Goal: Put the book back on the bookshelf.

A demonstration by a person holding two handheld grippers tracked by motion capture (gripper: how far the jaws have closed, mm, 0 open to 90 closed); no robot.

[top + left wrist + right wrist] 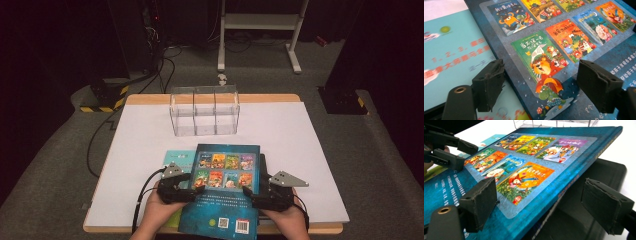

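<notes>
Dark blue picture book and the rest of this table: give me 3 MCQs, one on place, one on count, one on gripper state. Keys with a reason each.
1. Where does the clear acrylic organizer stand relative to the dark blue picture book?
A. Beyond it, toward the table's far edge
B. On top of it
C. On the floor to the right of the table

2. How many small cover pictures are printed on the book's back?
A. Four
B. Eight
C. Twelve

3. How do the left gripper jaws stand?
A. Shut with pads touching
B. Open, spread over the book's cover
C. Clamped on the organizer

Key: 1 A, the high view shows the organizer farther up the white table than the book. 2 B, the high view shows two rows of four. 3 B, the left gripper view shows a wide gap between the pads with the cover behind it.
</notes>
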